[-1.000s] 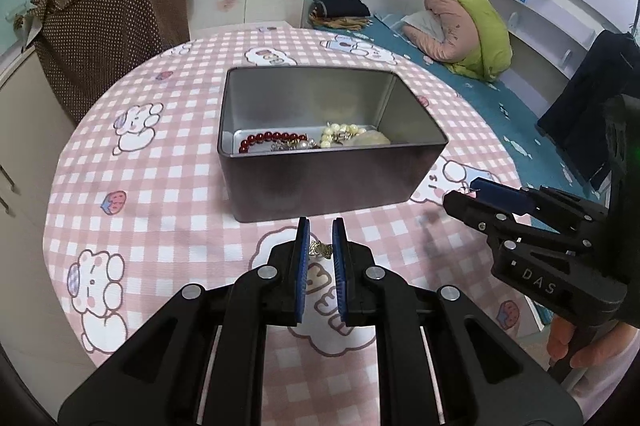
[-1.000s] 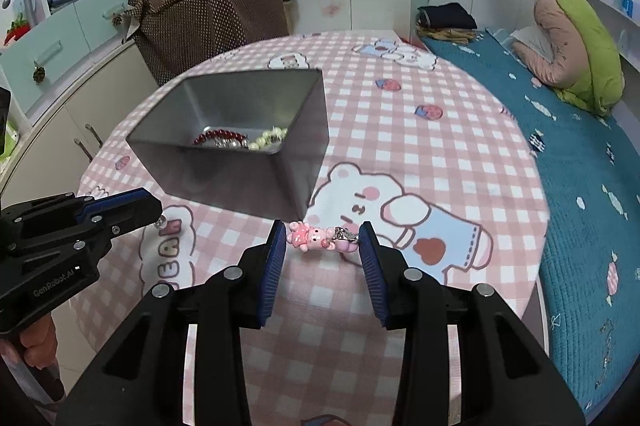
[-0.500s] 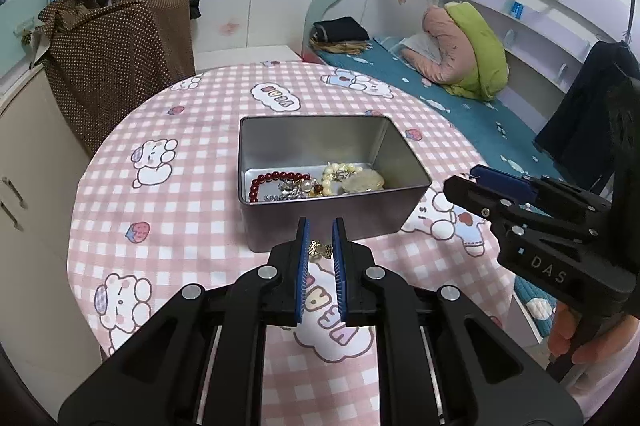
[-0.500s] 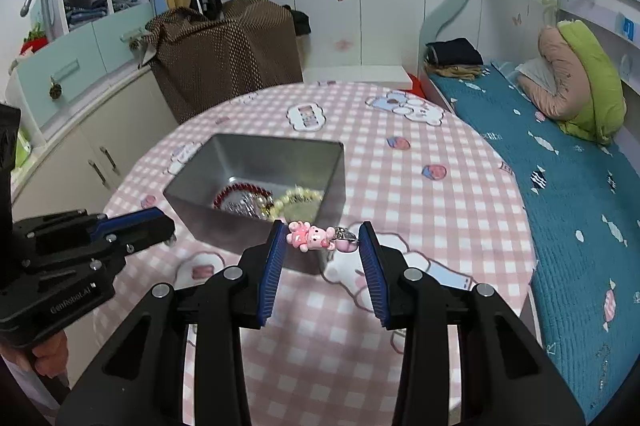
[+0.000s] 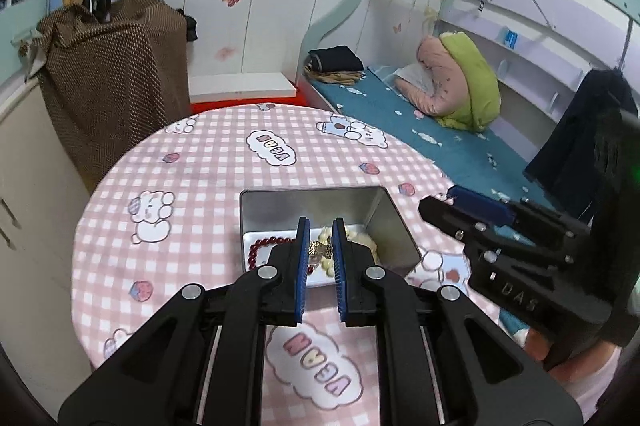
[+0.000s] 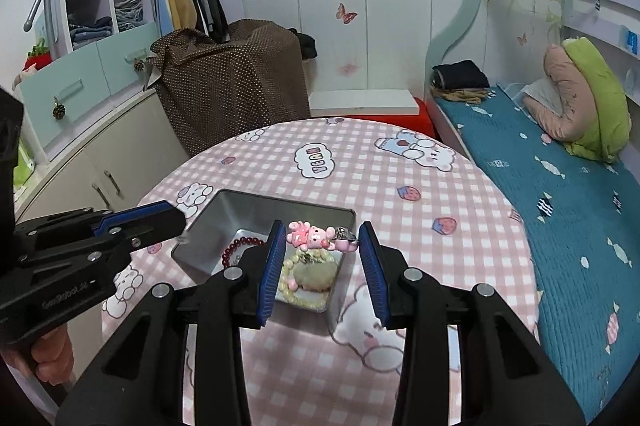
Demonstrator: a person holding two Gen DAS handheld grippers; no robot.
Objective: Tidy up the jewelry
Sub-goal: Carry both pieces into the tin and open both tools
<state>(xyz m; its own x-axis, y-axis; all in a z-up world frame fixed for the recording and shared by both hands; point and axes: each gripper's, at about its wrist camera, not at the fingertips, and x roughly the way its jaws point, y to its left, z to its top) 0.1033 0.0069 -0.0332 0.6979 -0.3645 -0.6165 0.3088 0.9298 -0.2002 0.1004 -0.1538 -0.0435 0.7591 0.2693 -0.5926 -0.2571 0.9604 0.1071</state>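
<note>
Pink-checked bench (image 5: 208,161) carrying the metal tin (image 5: 394,226), over which the left tongs (image 5: 321,250) are pinching a small gold charm (image 5: 319,248) and the right tongs (image 6: 322,241) a light, rigid pink bear trinket (image 6: 307,235), gripped across its body.

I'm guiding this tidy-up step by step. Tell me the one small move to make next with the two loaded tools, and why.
Probably lower both tools toward the open metal tin before letting go. The left tool is shut on a small gold charm and the right tool grips a pink bear charm; both appear to hang over the tin, where a red bead bracelet and pearls already lie.
</note>
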